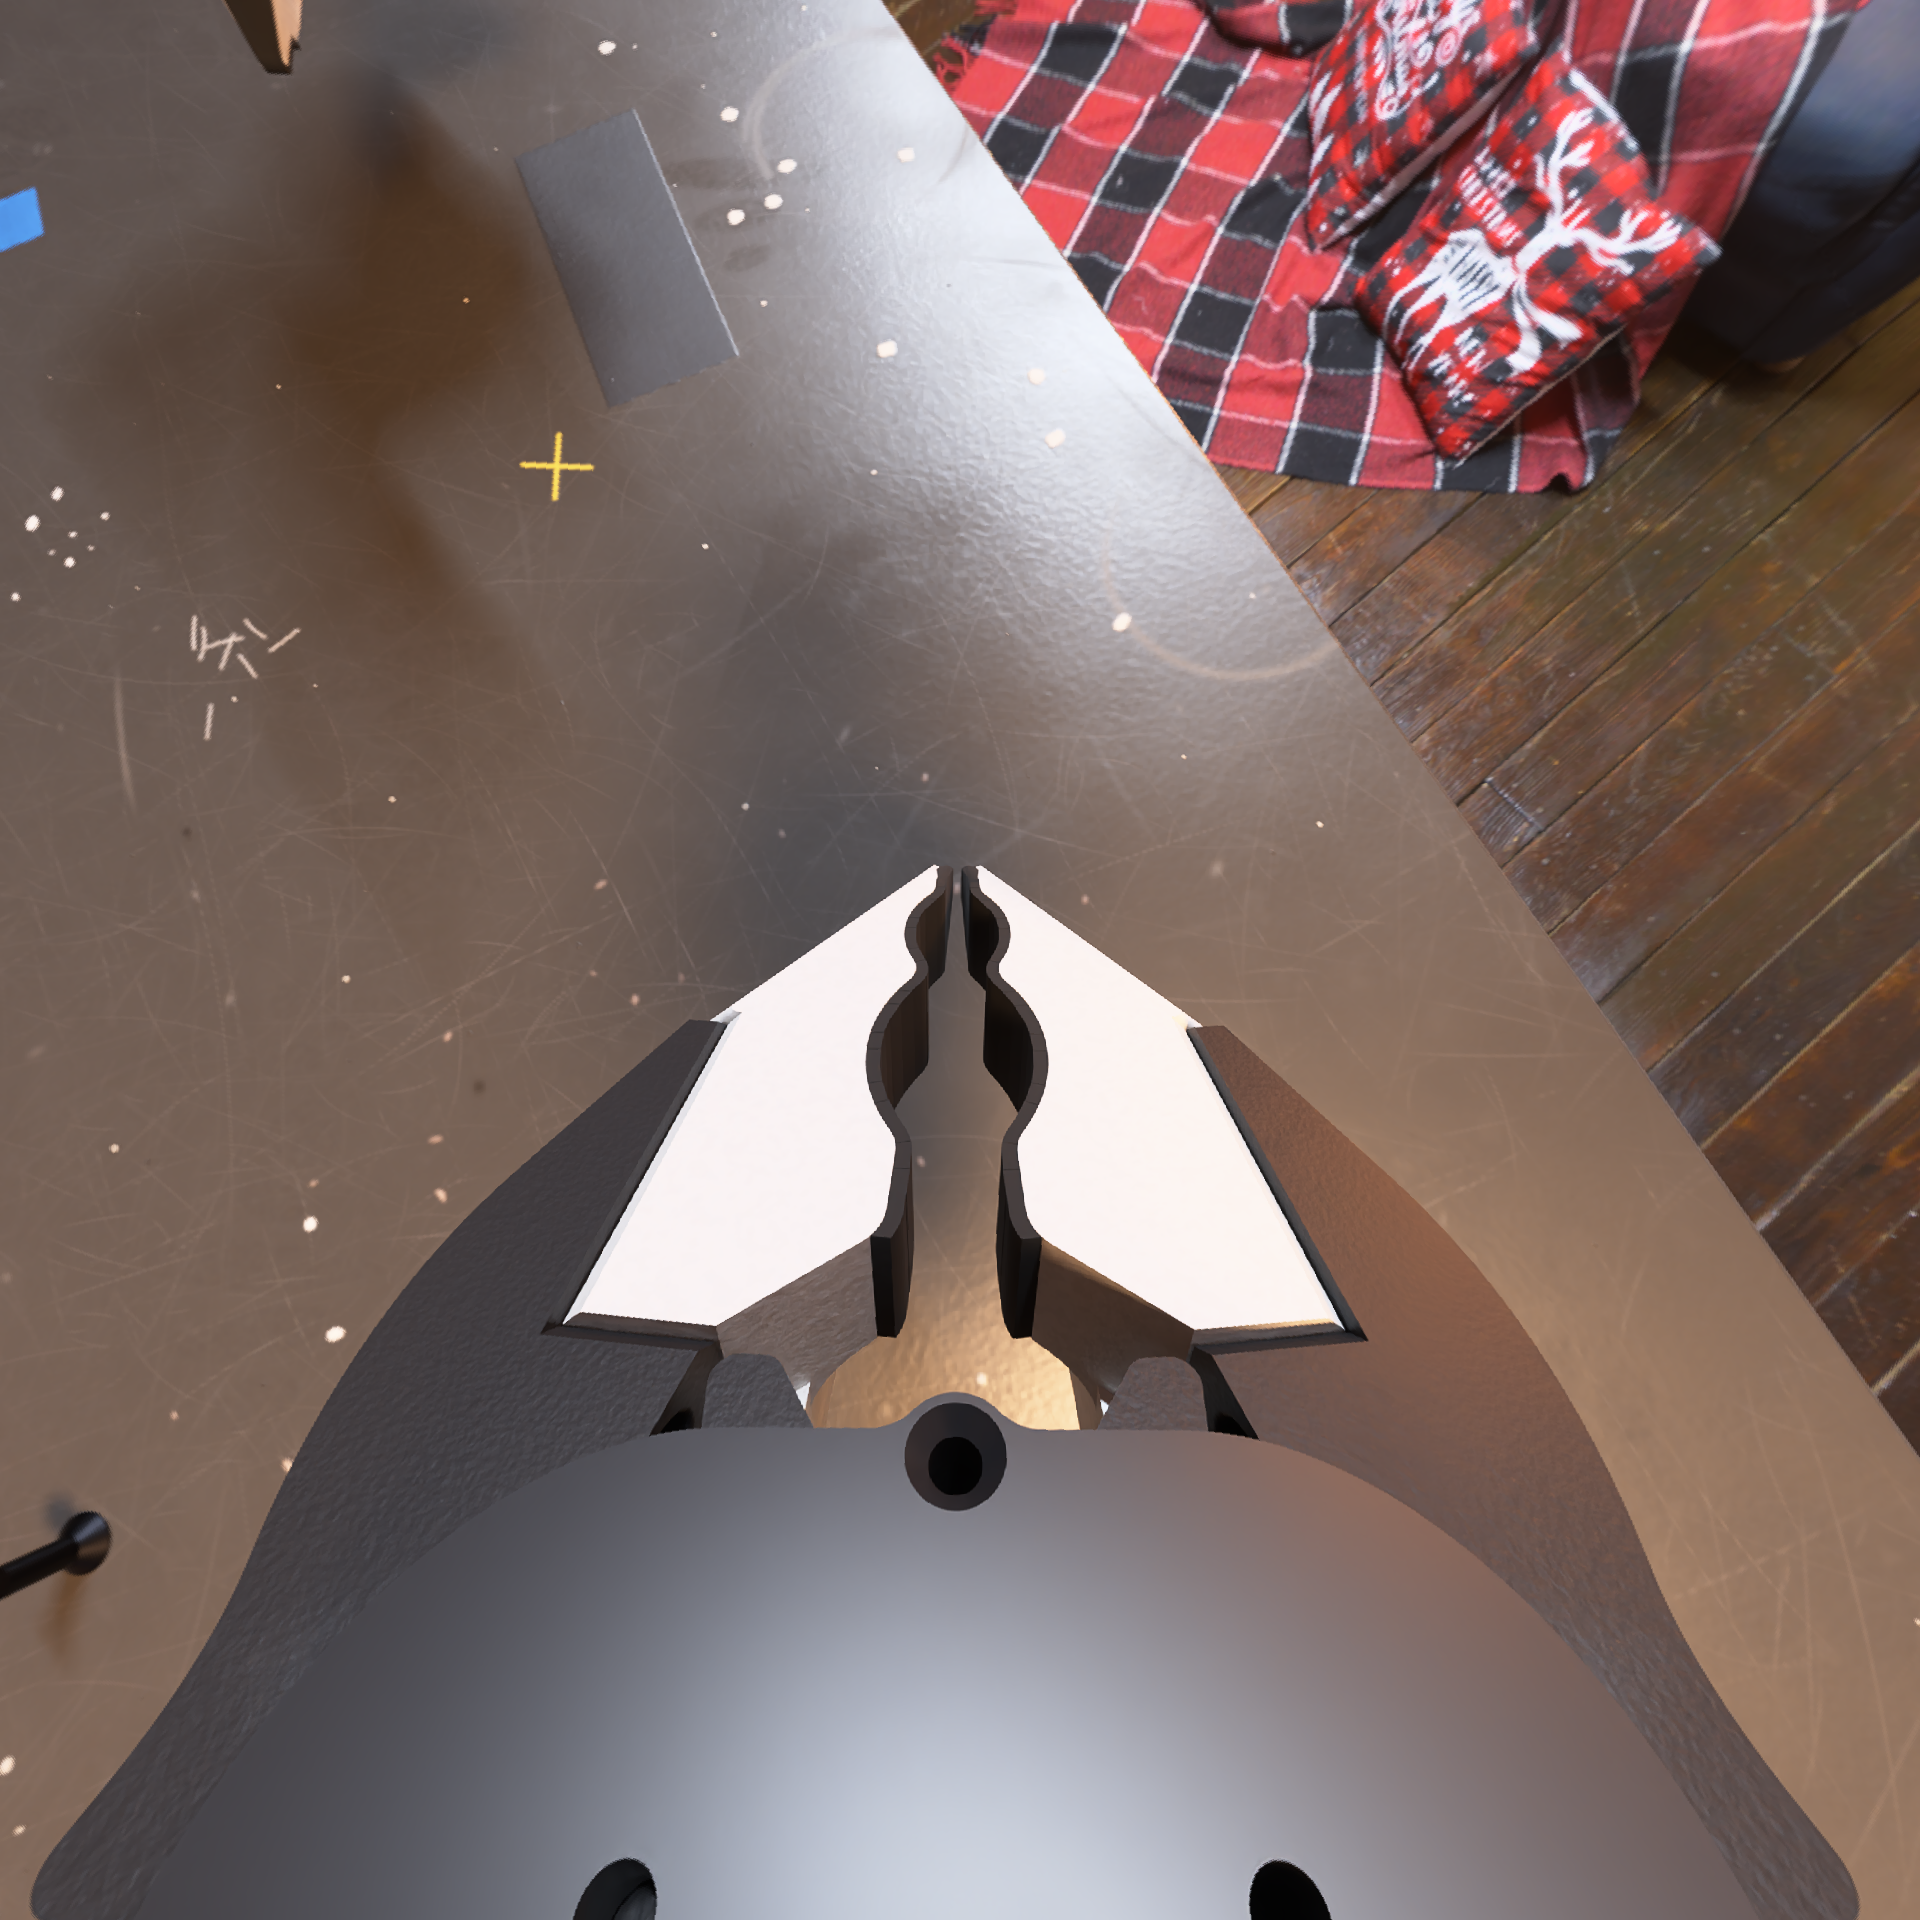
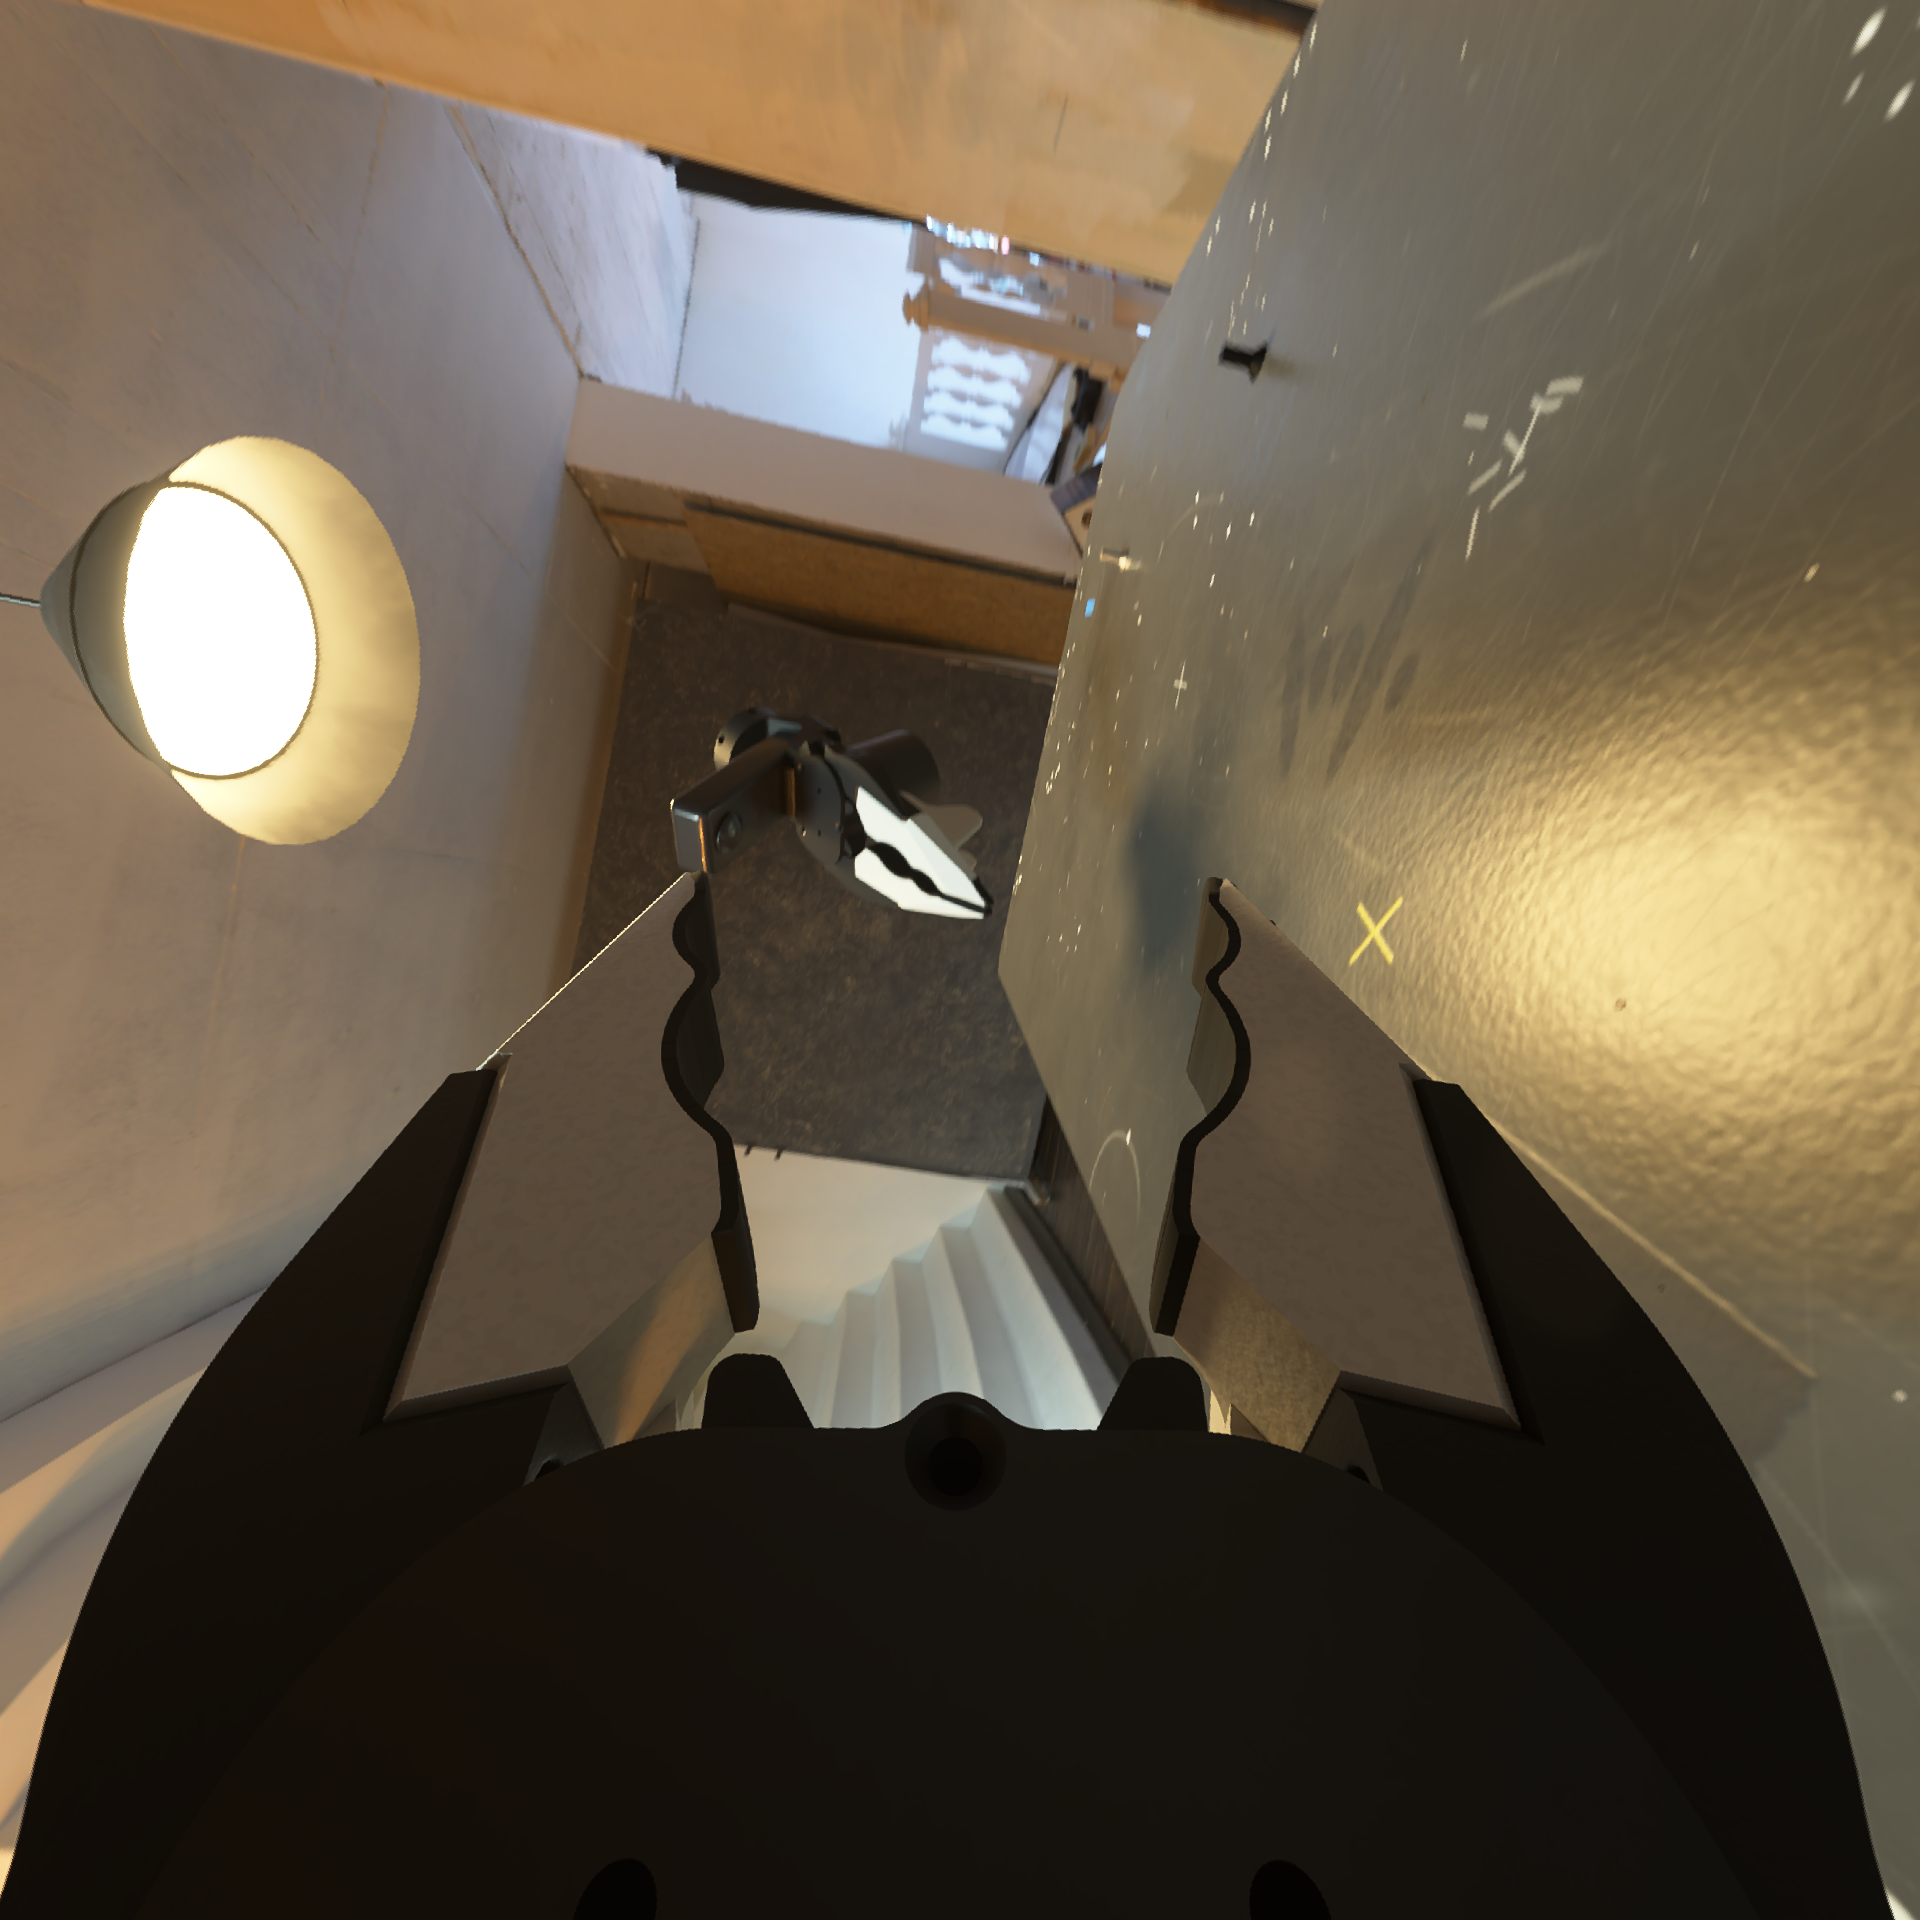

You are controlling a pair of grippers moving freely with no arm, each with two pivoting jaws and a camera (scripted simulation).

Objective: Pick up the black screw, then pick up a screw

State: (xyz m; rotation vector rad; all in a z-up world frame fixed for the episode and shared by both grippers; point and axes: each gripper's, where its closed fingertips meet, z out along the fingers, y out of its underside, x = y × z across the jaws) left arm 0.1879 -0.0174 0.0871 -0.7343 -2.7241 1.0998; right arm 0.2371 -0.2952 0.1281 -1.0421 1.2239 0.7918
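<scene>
Left tongs (image 1: 954, 883) hung nearly closed and empty over the desk (image 1: 416, 883), black screw (image 1: 62, 1550) off aside, right tongs (image 2: 951, 894) wide open, empty, probably staged.

Unreadable white lettering on red cushions (image 1: 1496, 260)

Left wrist cam sits above the counter (image 1: 436, 883), tilted down along its hand-held gripper (image 1: 956, 878), far edge and floor upper right. Right wrist cam is rolled sideways, so the counter (image 2: 1558, 1039) runs up the right. Both catch the yellow cross (image 1: 557, 467) (image 2: 1374, 931) and the left gripper (image 2: 977, 894).
</scene>
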